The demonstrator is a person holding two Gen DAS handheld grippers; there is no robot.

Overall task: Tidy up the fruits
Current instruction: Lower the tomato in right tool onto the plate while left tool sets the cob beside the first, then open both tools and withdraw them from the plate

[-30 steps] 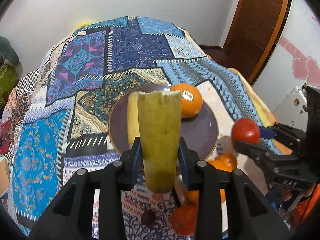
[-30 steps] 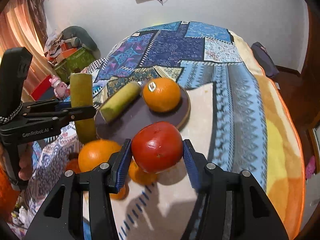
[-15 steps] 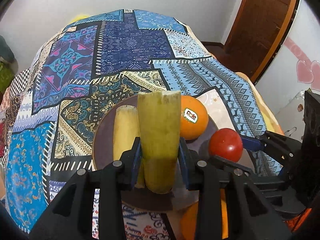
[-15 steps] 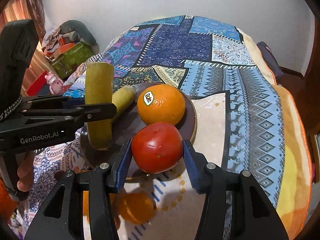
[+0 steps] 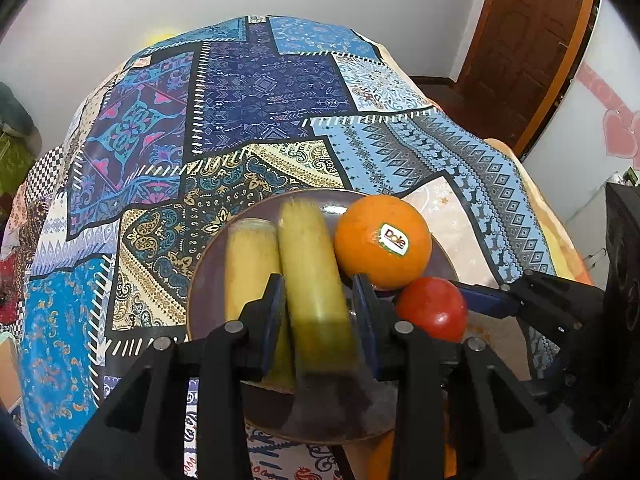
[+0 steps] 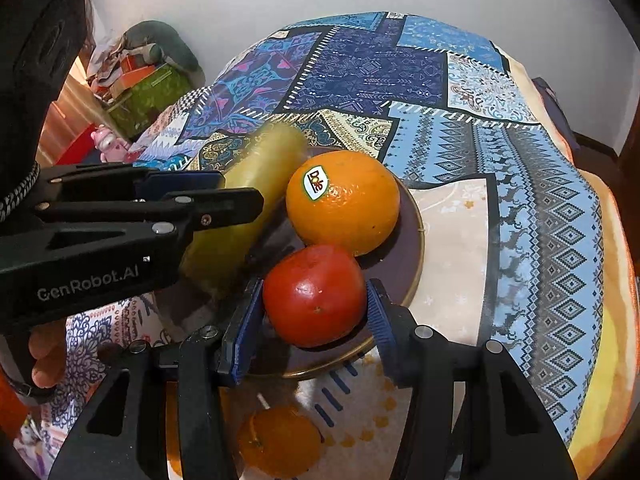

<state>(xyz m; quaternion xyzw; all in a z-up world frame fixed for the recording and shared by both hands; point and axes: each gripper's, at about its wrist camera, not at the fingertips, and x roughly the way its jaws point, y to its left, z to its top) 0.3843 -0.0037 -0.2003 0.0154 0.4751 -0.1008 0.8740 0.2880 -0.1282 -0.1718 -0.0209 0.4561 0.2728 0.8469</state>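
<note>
A dark brown plate (image 5: 208,276) (image 6: 412,240) sits on the patchwork cloth. On it lie a yellow banana piece (image 5: 248,264) and an orange with a Dole sticker (image 5: 380,256) (image 6: 348,208). My left gripper (image 5: 318,312) holds a greenish banana piece (image 5: 312,280) (image 6: 256,172) tilted low over the plate; the jaws look slightly apart from it, and the piece is blurred. My right gripper (image 6: 314,316) has a red tomato (image 6: 316,294) (image 5: 432,312) between its pads at the plate's near edge, with small gaps showing.
A small orange (image 6: 280,444) lies on the cloth in front of the plate, under my right gripper. The cloth-covered table (image 5: 260,92) stretches away behind the plate. A wooden door (image 5: 532,40) stands at the far right; clutter (image 6: 140,72) lies beside the table's left.
Both grippers came down onto the plate. The green banana piece tipped from upright to lying beside the yellow one. The tomato now rests at the plate's edge and both jaws have loosened.
</note>
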